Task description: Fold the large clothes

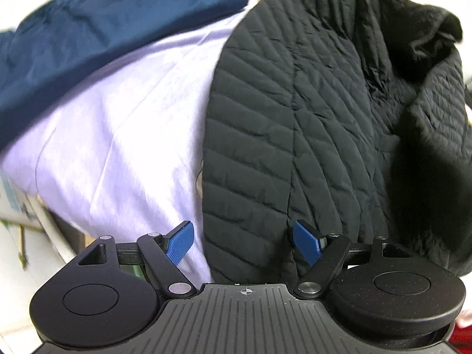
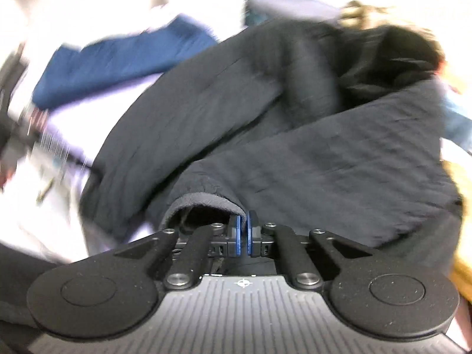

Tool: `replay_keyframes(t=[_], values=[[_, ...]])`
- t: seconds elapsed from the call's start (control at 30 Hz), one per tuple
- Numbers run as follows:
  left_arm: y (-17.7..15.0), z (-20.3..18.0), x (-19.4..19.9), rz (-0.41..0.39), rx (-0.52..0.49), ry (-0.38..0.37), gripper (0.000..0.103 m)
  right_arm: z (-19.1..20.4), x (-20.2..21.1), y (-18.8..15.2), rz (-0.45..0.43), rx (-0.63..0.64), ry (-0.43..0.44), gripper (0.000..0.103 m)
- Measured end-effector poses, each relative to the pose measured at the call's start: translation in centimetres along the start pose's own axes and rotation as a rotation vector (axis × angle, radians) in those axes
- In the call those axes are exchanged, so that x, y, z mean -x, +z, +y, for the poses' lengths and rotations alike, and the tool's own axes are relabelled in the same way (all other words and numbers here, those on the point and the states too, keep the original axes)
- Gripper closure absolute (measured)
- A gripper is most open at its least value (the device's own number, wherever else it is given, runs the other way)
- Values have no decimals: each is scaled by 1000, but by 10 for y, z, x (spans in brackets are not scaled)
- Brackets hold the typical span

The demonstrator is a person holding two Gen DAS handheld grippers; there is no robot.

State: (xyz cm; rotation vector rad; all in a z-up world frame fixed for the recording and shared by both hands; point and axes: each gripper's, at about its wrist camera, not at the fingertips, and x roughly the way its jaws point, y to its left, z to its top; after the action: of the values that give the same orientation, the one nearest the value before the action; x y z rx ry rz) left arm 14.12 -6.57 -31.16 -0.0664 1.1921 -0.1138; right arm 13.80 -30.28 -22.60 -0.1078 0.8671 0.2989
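Two views differ: the left hand-held gripper [image 1: 243,243] gapes wide, holding nothing, over the black quilted jacket's [image 1: 309,124] hem on a lilac sheet [image 1: 118,135] — only the right view shows the right hand-held gripper [image 2: 243,231] pinched on the cuff [image 2: 203,199]. A blue cloth [image 1: 103,29] lies beyond; blur hides the rest.

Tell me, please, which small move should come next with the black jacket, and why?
Probably carry the sleeve cuff across the black quilted jacket. The right gripper is already shut on that cuff, while the left gripper is open over the jacket's edge on the lilac sheet, holding nothing.
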Motion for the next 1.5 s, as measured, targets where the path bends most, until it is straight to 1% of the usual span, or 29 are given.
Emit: replay_keyframes(t=[0.07,0.13,0.23,0.33,0.43,0.5,0.57,0.6,0.63,0.67,0.7,0.73,0.77,0.8,0.83,0.87,0.9,0.93,0.97,1.03,1.07,1.1,1.13,1.23,1.3,1.33,1.37,1.43,1.5], values=[[-1,-5,2,-2,-51,6,0,-31,23,9,-67,-101,-67,97],[-2,-9,5,-4,-93,-6,0,-72,49,17,-141,-224,-146,98],[-3,-15,10,-6,-123,-42,0,-140,92,25,-253,-386,-291,98],[0,-26,15,-5,-167,-65,0,-211,136,27,-347,-521,-462,98],[1,-43,17,12,-237,-106,0,-281,174,20,-406,-666,-636,98],[0,-57,16,24,-296,-128,0,-320,192,13,-416,-743,-776,98],[-1,-71,11,33,-353,-123,0,-349,203,5,-421,-796,-907,97],[-2,-78,8,35,-386,-112,0,-362,205,0,-408,-823,-967,95],[-2,-84,4,37,-417,-98,0,-373,208,-5,-390,-865,-1034,90],[-2,-89,0,40,-440,-81,0,-380,212,-13,-378,-912,-1086,70],[-2,-94,-5,45,-455,-62,0,-385,215,-20,-384,-953,-1115,36],[-1,-97,-10,50,-466,-44,0,-385,217,-26,-398,-983,-1129,19],[0,-100,-14,55,-474,-28,0,-380,217,-33,-419,-998,-1133,5],[1,-103,-18,62,-479,-17,0,-372,216,-38,-447,-991,-1122,7],[3,-104,-22,69,-482,-13,0,-360,214,-43,-463,-968,-1095,7],[5,-105,-24,72,-481,-10,0,-349,209,-47,-464,-942,-1059,7],[7,-106,-27,70,-478,-5,0,-336,203,-50,-455,-924,-1015,4],[9,-105,-29,69,-476,0,0,-322,195,-51,-440,-912,-952,2],[10,-106,-31,69,-478,8,0,-311,183,-54,-416,-900,-865,1],[11,-109,-37,60,-489,42,0,-285,153,-60,-318,-869,-647,1],[14,-107,-39,56,-495,57,0,-271,134,-64,-257,-860,-551,1],[15,-108,-42,49,-499,74,0,-257,114,-68,-201,-847,-474,1],[16,-110,-45,43,-501,88,0,-240,97,-72,-156,-835,-420,1],[18,-107,-51,19,-500,103,0,-184,50,-79,-20,-826,-307,1],[20,-103,-54,16,-505,121,0,-156,25,-80,51,-800,-239,2],[21,-101,-55,9,-509,128,5,-141,18,-82,72,-779,-228,2],[21,-99,-55,3,-515,131,12,-131,12,-84,93,-769,-223,2],[23,-96,-53,-18,-538,144,27,-116,-2,-88,138,-756,-182,2],[24,-93,-48,-40,-569,172,36,-111,-14,-89,175,-774,-160,2]])
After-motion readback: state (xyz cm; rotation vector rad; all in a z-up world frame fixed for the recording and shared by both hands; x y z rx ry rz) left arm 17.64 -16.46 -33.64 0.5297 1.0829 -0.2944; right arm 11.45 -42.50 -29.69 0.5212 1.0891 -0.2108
